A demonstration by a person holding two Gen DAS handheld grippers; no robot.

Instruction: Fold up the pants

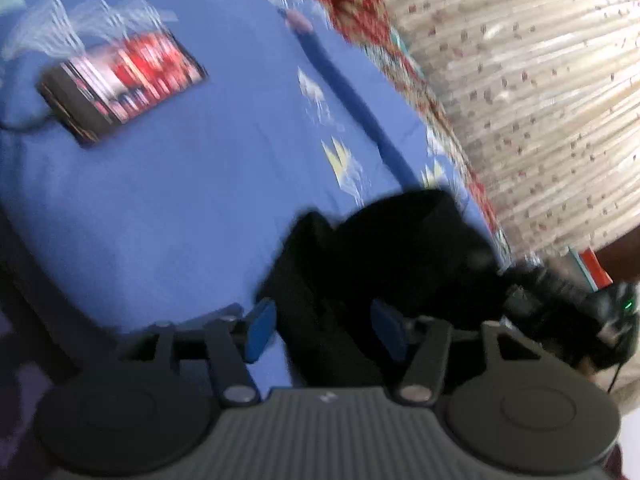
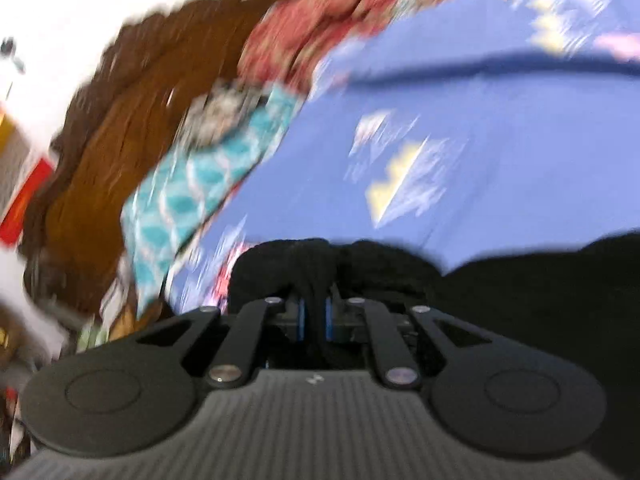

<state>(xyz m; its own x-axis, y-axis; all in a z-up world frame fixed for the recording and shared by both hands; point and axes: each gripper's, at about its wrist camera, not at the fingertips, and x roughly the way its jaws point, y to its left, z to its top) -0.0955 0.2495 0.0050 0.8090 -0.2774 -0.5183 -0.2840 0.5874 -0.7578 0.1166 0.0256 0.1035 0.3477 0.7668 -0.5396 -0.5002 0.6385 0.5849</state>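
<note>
The black pants (image 1: 400, 248) lie bunched on a blue patterned bedsheet (image 1: 180, 200). In the left wrist view my left gripper (image 1: 325, 332) is open, its blue pads (image 1: 260, 332) set wide on either side of a fold of the black cloth, and the left pad stands clear over the sheet. In the right wrist view my right gripper (image 2: 316, 316) is shut on a gathered ridge of the pants (image 2: 280, 264), which bulges up just past the pads. More of the black cloth spreads off to the right (image 2: 540, 300). Both views are motion-blurred.
A red-and-black box (image 1: 120, 84) lies on the sheet at the far left. A red floral quilt (image 2: 320, 20), a teal patterned cloth (image 2: 192, 184) and brown fabric (image 2: 120, 120) edge the bed. A cream patterned cloth (image 1: 520, 100) fills the right. A black device with a green light (image 1: 616, 308) is nearby.
</note>
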